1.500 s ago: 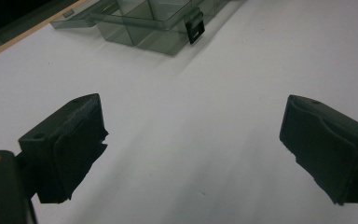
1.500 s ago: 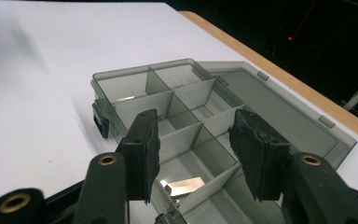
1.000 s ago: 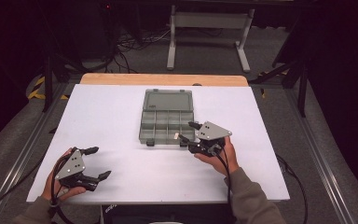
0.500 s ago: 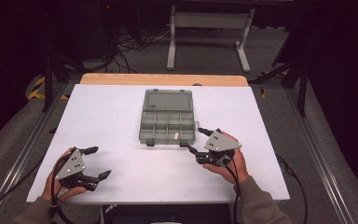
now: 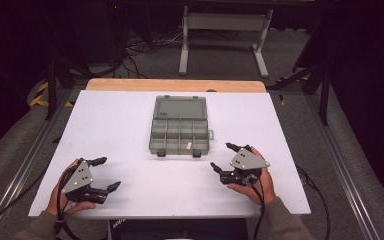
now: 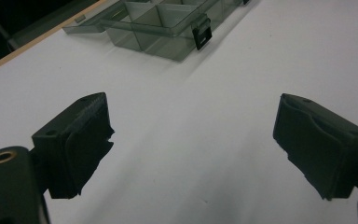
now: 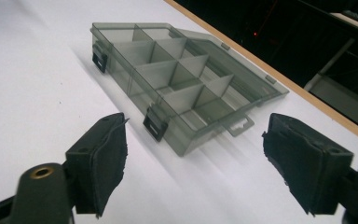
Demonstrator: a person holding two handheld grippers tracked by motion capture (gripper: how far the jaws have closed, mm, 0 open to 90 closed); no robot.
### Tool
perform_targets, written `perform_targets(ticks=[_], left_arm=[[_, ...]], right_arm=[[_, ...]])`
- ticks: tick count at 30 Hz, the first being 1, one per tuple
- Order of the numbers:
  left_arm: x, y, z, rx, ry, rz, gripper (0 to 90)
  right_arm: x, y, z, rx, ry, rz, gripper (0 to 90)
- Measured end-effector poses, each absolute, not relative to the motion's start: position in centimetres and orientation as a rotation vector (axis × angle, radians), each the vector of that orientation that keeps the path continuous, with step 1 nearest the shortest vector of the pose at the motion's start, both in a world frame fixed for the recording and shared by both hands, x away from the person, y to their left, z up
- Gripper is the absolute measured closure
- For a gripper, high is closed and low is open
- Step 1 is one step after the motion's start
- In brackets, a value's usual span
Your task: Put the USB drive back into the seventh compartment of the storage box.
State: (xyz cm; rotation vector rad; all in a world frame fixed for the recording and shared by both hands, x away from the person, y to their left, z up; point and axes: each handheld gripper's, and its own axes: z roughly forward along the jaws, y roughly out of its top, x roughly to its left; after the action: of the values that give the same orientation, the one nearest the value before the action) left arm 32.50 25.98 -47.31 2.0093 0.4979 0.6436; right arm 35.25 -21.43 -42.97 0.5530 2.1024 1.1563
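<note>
- The counter (image 5: pixel 130 130) is a white sheet laid over a board whose bare wooden edge (image 5: pixel 175 85) shows along the far side.
- On it, about midway across and toward the far half, lies a smoky grey plastic organiser box (image 5: pixel 180 125), open, its lid folded flat away from the person and its divided compartments facing up.
- A small pale item (image 5: pixel 189 145) sits in one of the near compartments; what it is cannot be told.
- Two dark latches (image 7: pixel 154 125) hang on the box's near wall.
- The right gripper (image 5: pixel 226 161) rests low near the counter's near edge, just right of the box and apart from it; its fingers (image 7: pixel 98 163) have just been opening and stand wide apart with nothing between them, pointed toward the box's corner.
- The left gripper (image 5: pixel 105 174) sits near the counter's near left corner, well apart from the box, fingers (image 6: pixel 74 149) spread wide over bare white surface and gripping nothing.
- Around the counter the room is dark: grey floor, metal rails (image 5: pixel 20 170) on both sides, black cables (image 5: pixel 135 47) on the floor at the far left, and a pale metal stand (image 5: pixel 222 30) beyond the far edge.
- Yellow and black hazard tape (image 5: pixel 42 95) marks the floor at the left.
</note>
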Motion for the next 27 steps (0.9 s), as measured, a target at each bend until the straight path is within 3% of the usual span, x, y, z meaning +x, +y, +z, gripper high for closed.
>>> perform_targets(ticks=[3, 9, 27], left_arm=[[32.5, 26.0, -47.3, 2.008, 0.498, 0.645, 13.8], [32.4, 26.1, -47.3, 2.010, 0.495, 0.648, 19.7], [32.3, 26.1, -47.0, 2.022, 0.468, 0.631, 66.9]], right_arm=[[35.2, -22.1, -43.5, 0.575, 2.108, 1.138, 22.2], [35.1, -23.0, -44.6, 0.587, 2.127, 1.101, 34.9], [34.9, -24.0, -45.4, 0.567, 2.227, 1.151, 75.8]])
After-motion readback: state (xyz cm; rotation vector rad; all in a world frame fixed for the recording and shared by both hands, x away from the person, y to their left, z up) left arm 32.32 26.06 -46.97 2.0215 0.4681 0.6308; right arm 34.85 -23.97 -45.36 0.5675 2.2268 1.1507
